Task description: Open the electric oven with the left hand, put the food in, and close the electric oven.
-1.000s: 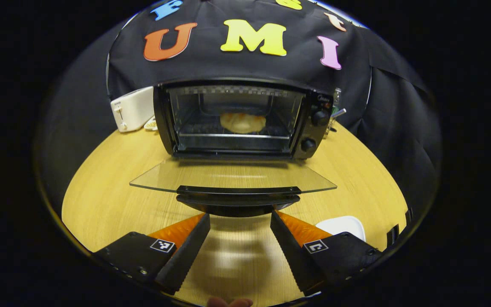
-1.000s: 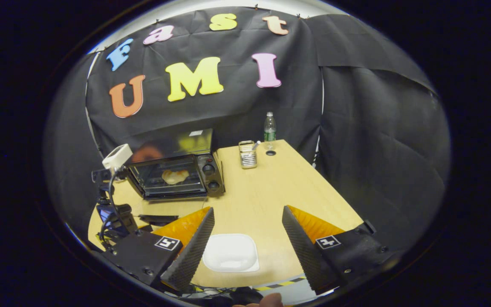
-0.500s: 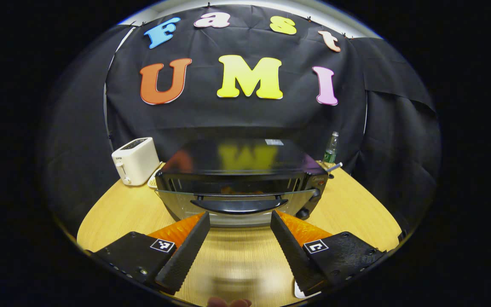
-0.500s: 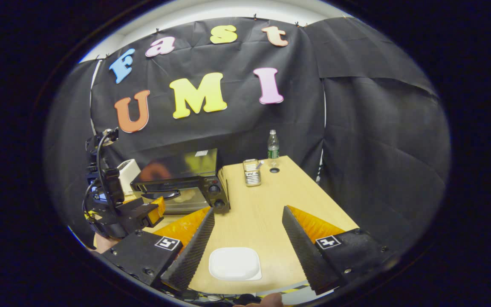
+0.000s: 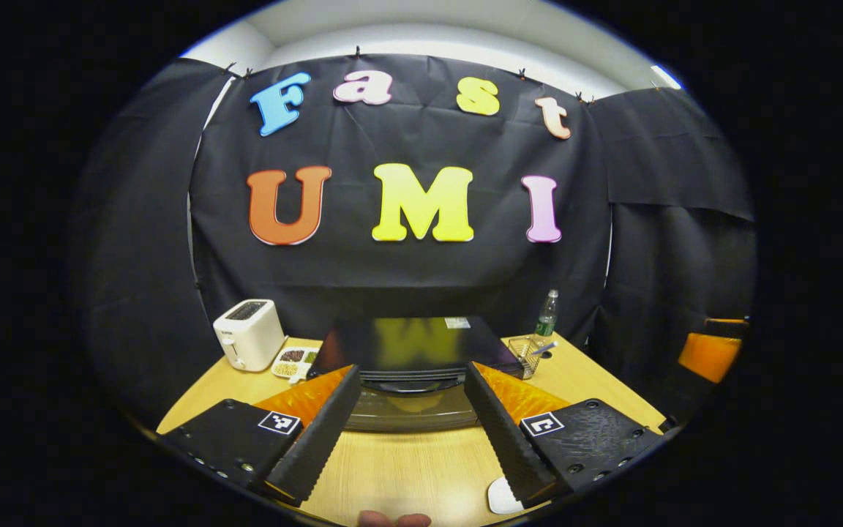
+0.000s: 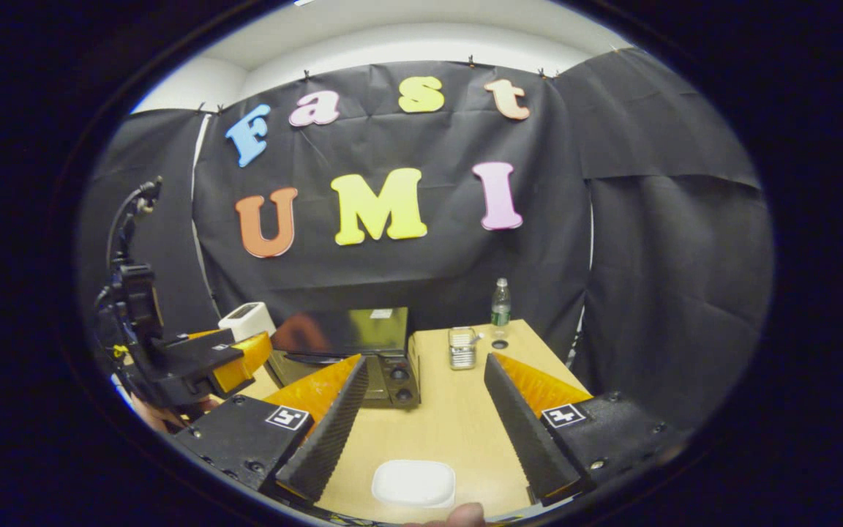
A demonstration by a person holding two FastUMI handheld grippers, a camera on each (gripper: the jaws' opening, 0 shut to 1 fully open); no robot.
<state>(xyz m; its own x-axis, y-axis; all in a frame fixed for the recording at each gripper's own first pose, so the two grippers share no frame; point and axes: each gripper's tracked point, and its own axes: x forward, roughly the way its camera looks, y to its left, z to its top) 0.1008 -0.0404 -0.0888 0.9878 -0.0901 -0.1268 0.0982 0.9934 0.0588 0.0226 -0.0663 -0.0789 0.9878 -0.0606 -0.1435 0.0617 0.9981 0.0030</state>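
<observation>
The left gripper (image 5: 410,428) has its 2 fingers spread apart with nothing between them. Straight ahead, just past their tips, stands the electric oven (image 5: 410,351), its glass door (image 5: 407,410) facing the fingers and looking closed or nearly so; its long axis runs across the gap. I cannot make out the food behind the glass. The right gripper (image 6: 421,424) is likewise spread and empty above a white dish (image 6: 413,483); from it the oven lies farther off, ahead and to the left. The left gripper looks nearer for any final push on the door.
</observation>
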